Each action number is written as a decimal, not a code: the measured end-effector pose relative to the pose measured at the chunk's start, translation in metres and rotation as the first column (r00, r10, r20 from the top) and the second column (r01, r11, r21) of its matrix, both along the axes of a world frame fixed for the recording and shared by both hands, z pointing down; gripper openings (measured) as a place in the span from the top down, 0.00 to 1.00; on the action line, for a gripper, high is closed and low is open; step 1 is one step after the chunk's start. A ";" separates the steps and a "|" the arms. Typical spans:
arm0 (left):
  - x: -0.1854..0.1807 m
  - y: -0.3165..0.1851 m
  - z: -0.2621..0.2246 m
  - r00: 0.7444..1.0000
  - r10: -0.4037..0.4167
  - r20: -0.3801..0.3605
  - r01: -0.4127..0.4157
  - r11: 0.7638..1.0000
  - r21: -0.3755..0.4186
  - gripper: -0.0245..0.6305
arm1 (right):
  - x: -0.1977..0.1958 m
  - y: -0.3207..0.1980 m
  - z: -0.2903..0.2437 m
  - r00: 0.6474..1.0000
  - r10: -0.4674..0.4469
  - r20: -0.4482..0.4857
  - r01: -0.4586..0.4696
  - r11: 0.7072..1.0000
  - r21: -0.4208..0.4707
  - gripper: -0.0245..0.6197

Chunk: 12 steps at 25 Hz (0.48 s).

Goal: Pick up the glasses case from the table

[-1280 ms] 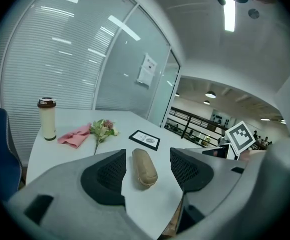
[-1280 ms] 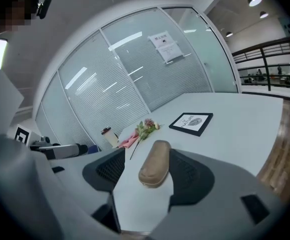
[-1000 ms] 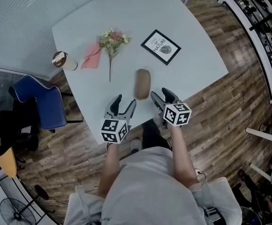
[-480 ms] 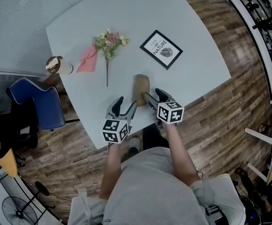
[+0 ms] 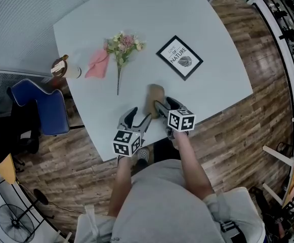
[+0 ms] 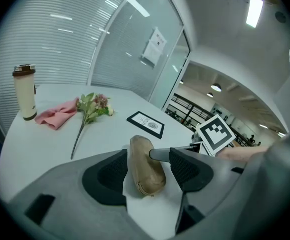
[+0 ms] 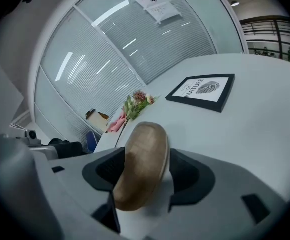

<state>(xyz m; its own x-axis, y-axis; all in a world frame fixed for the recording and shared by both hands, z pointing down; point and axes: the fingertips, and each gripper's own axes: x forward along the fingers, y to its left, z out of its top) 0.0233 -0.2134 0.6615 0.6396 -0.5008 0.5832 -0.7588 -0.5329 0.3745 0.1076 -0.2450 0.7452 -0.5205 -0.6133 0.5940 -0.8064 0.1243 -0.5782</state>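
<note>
glasses case [image 5: 154, 94] lies flat — long axis pointing away from the person [image 5: 157, 201].

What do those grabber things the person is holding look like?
The left gripper and right gripper are grey plastic claws, each with two thick jaws lined with dark ribbed pads. Each carries a white cube printed with black square markers. The person wears a light grey short-sleeved shirt.

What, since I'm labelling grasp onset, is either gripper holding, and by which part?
Nothing. The tan oblong glasses case lies on the white table between the right gripper's open jaws, unclamped; the left gripper is open, empty.
</note>
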 end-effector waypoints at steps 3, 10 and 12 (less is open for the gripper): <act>0.001 0.001 0.004 1.000 0.014 0.003 -0.014 1.000 -0.020 0.58 | -0.004 0.001 0.009 1.000 -0.018 -0.019 0.018 1.000 -0.019 0.53; -0.006 -0.003 0.005 1.000 -0.012 0.011 0.012 0.999 -0.032 0.58 | -0.015 -0.006 0.013 0.999 -0.048 -0.021 0.047 0.998 -0.038 0.50; -0.008 -0.004 0.003 1.000 -0.020 0.017 0.020 0.999 -0.031 0.58 | -0.019 -0.007 0.014 0.998 -0.053 -0.012 0.053 0.997 -0.047 0.50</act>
<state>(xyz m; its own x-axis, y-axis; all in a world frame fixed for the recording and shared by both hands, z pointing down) 0.0153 -0.2178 0.6648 0.6197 -0.4946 0.6093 -0.7754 -0.5059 0.3779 0.0882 -0.2520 0.7591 -0.5432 -0.5564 0.6288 -0.8072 0.1401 -0.5733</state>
